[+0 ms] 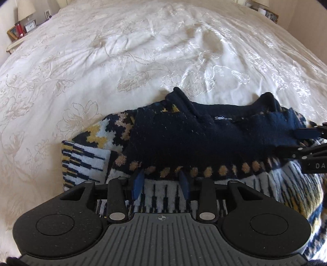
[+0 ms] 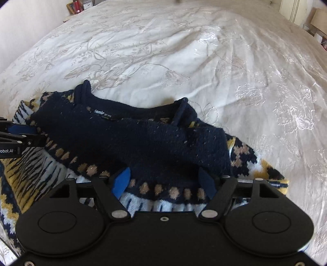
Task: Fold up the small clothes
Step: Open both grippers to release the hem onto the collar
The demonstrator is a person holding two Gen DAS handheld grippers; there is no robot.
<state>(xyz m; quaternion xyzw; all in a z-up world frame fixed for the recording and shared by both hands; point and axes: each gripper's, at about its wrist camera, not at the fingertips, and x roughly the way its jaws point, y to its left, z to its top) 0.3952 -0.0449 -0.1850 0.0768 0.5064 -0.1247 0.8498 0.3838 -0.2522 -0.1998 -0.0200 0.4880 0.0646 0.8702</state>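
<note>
A small knitted sweater [image 1: 204,139], navy at the yoke with yellow, white and tan pattern, lies partly folded on the white bedspread [image 1: 122,61]; it also shows in the right wrist view [image 2: 143,143]. My left gripper [image 1: 161,182] is open, its blue fingers resting at the sweater's dotted band, nothing between them. My right gripper [image 2: 163,182] is open wider over the same band on the other side. The right gripper also shows at the right edge of the left wrist view [image 1: 306,141], and the left gripper at the left edge of the right wrist view [image 2: 20,133].
The bedspread [image 2: 204,61] stretches wide beyond the sweater. A nightstand with a lamp, clock and red candle [image 1: 20,30] stands at the far left; another with a lamp [image 1: 263,8] stands at the far right.
</note>
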